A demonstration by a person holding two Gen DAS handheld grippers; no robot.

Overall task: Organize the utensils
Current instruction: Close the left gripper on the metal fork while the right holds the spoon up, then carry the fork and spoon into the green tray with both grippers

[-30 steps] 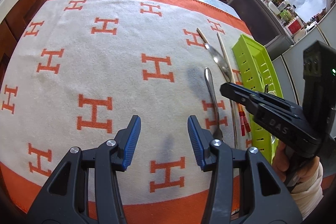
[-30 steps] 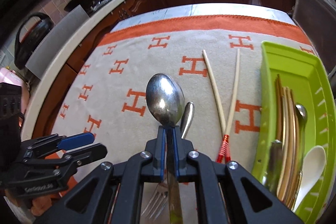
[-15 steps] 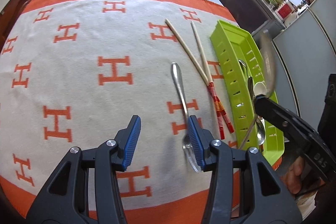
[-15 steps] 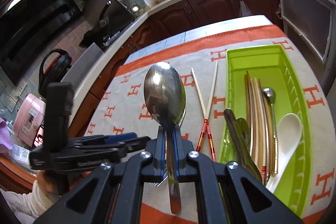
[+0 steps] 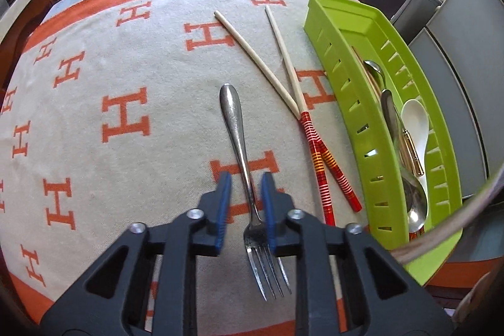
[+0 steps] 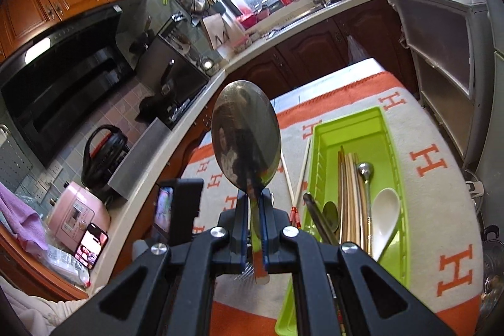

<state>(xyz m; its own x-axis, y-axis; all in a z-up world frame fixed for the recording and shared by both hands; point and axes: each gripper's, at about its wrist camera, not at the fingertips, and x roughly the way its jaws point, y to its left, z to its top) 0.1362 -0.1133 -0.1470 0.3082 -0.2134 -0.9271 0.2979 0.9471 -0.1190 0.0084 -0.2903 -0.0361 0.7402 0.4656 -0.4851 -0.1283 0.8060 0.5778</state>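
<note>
Right hand-held gripper (image 6: 253, 229) clamped on large steel spoon (image 6: 245, 137), lifted toward lime slotted tray (image 6: 393, 147); left hand-held gripper (image 5: 244, 197) half-open, straddling steel fork (image 5: 242, 153) for pickup.

A polished metal spoon (image 6: 245, 134) is mirroring the kitchen in its glossy bowl. Left of the tray (image 5: 352, 103), which is showing smooth, shiny green plastic, a steel fork (image 5: 242, 153) is gleaming on matt, nappy woven cloth (image 5: 126, 77). Beside the tray, two pale, matt chopsticks (image 5: 283, 74) look wooden and are ending in glossy lacquered red grips. Inside it a smooth white spoon (image 5: 415, 128) is shining softly.
</note>
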